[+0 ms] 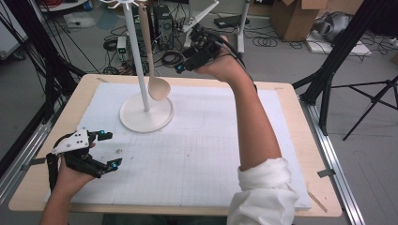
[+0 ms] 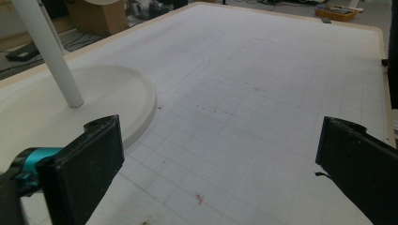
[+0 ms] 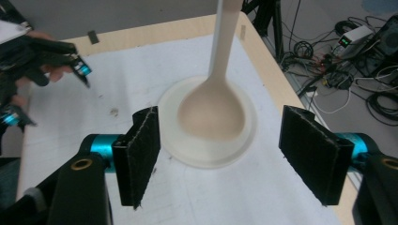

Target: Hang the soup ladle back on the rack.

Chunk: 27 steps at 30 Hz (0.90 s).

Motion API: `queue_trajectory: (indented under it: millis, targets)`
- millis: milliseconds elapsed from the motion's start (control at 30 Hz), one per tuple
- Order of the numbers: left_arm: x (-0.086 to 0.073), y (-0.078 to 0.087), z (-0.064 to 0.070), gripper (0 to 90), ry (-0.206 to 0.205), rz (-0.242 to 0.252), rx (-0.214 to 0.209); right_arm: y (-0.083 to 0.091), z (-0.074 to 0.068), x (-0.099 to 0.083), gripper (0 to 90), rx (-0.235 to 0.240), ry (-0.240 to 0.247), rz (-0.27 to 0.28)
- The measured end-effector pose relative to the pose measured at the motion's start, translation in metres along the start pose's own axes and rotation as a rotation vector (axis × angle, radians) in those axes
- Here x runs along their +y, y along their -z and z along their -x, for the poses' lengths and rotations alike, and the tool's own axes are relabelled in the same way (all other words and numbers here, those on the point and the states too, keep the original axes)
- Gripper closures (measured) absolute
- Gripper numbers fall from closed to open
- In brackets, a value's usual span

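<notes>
A white stand (image 1: 146,112) with a round base and a tall pole rises from the white gridded mat. From its top hook hangs a pale wooden spoon (image 1: 158,86), bowl down, just above the base. My right gripper (image 1: 180,65) is raised beyond the spoon, to its right, open and holding nothing. In the right gripper view the spoon's bowl (image 3: 212,112) hangs ahead, between the spread jaws and apart from them. My left gripper (image 1: 108,150) rests low at the table's near left, open and empty. The stand's base (image 2: 89,98) lies ahead of it to the left.
The gridded mat (image 1: 197,150) covers most of the wooden table (image 1: 319,187). Black tripod legs (image 1: 356,89) stand on the floor to the right, dark frame bars at the left. Cables and boxes lie on the floor past the far edge.
</notes>
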<state>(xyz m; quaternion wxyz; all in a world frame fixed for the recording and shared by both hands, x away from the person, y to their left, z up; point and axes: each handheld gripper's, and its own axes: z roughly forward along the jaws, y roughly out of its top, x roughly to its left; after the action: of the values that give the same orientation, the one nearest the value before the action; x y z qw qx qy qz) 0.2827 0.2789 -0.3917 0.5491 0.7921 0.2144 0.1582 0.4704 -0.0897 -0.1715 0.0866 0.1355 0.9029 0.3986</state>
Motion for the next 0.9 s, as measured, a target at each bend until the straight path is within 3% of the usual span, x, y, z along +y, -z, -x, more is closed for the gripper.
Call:
queue_trajectory:
  millis: [167,400,433,467,500,533,567,700,867,900]
  targets:
    - [0.0,-0.003,0.001,1.7,0.002,-0.005,-0.006,0.013,-0.01,-0.021,21.5,-0.004,0.002,0.012]
    - [0.0,-0.007,0.003,1.6,0.001,-0.016,-0.016,0.032,-0.028,-0.076,15.4,-0.003,-0.016,0.066]
    - [0.0,-0.007,0.003,1.7,0.001,-0.016,-0.016,0.032,-0.028,-0.076,15.4,-0.003,-0.016,0.066]
    - [-0.001,-0.008,0.003,1.7,-0.001,-0.017,-0.016,0.033,-0.032,-0.09,13.7,-0.006,-0.022,0.073]
    - [-0.001,-0.008,0.003,1.6,-0.001,-0.017,-0.016,0.033,-0.032,-0.09,13.7,-0.006,-0.022,0.073]
    - [-0.001,-0.008,0.003,1.6,0.0,-0.018,-0.019,0.034,-0.036,-0.104,12.2,-0.008,-0.03,0.079]
    - [-0.001,-0.008,0.003,1.7,0.0,-0.018,-0.019,0.034,-0.036,-0.104,12.2,-0.008,-0.03,0.079]
    - [-0.001,-0.008,0.003,1.6,0.002,-0.021,-0.018,0.033,-0.047,-0.136,11.0,0.002,-0.058,0.109]
    - [-0.002,-0.008,0.002,1.6,0.005,-0.023,-0.019,0.027,-0.061,-0.172,10.6,0.021,-0.087,0.185]
    - [-0.002,-0.008,0.002,1.6,0.005,-0.023,-0.019,0.027,-0.061,-0.172,10.6,0.021,-0.087,0.185]
